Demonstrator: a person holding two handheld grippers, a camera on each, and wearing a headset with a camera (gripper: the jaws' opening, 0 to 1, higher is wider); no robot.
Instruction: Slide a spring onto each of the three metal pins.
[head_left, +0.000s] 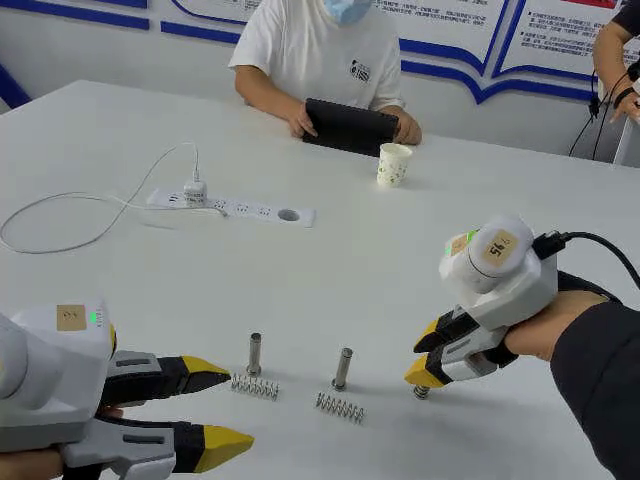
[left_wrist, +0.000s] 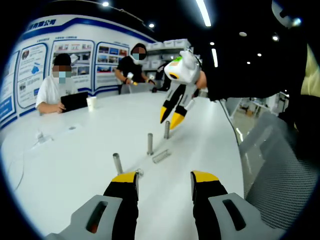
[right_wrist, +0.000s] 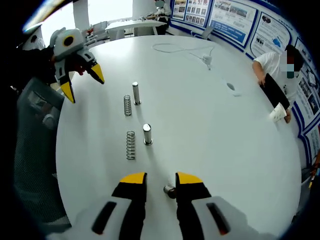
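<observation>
Three metal pins stand in a row toward the near edge of the white table (head_left: 330, 280), so going left to right:

At the near left corner of the head view there's the left gripper (head_left: 215, 405). Its jaws are wide open with nothing in them, and the yellow tips point toward the row of pins.

Just right of those tips is the left pin (head_left: 254, 354), upright and bare. The first spring (head_left: 255, 386) lies flat on the table right at its base, on the near side.

Next comes the middle pin (head_left: 343, 368), also upright and bare. The second spring (head_left: 340, 407) lies flat just in front of it, a bit nearer the edge.

Then there's the right pin (head_left: 421, 392), mostly tucked under the right gripper (head_left: 422, 356). That gripper's jaws are only a little apart, and in the right gripper view the pin top sits in the gap between the tips. It doesn't look clamped on anything. From the left gripper view that pin looks kind of ribbed, like a spring could be on it, but honestly I can't tell.

Further back, toward the far edge, a white power strip (head_left: 235, 207) lies left of center with a charger (head_left: 194, 188) plugged in and a cable (head_left: 60, 205) looping off to the left edge. A paper cup (head_left: 393, 163) stands to its right, and a person (head_left: 315, 50) sits at the far edge holding a dark tablet (head_left: 350, 125).
</observation>
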